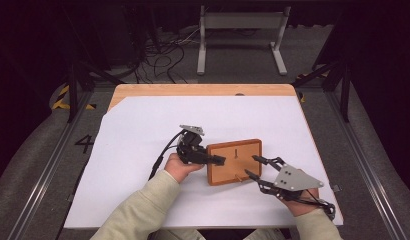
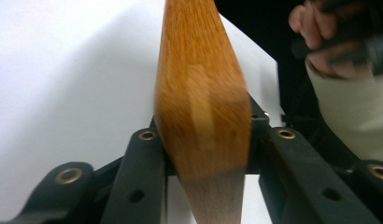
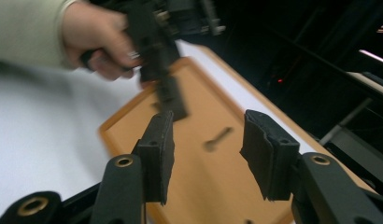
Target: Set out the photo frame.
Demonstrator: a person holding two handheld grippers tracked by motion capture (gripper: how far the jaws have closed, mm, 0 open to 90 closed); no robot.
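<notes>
Gripping the one flat rectangular orange-brown wooden board [image 1: 235, 161] by its left edge, my left gripper [image 1: 219, 160] has its two black jaws pressed on either face of the wood; in the left gripper view the board's edge [image 2: 202, 100] runs up between them, blurred, with both pads tight against it. That board lies on the white sheet [image 1: 143, 130] covering the single light wooden table [image 1: 203, 90], a little right of the middle and toward my side. On its top face I count two small pieces: a thin dark upright mark [image 1: 235, 152] near the centre and a short pale peg [image 1: 239, 176] at the near edge; I cannot tell what either is.

My right gripper [image 1: 253, 166] hangs over the board's right portion with its two jaws standing apart and nothing between them. In the right gripper view the board [image 3: 213, 140] shows through the gap between my pads [image 3: 266, 151], and my other hand [image 3: 98, 39] with its gripper is at the far edge. Both my pale sleeves [image 1: 138, 210] come in from the bottom of the high view, one per arm.
</notes>
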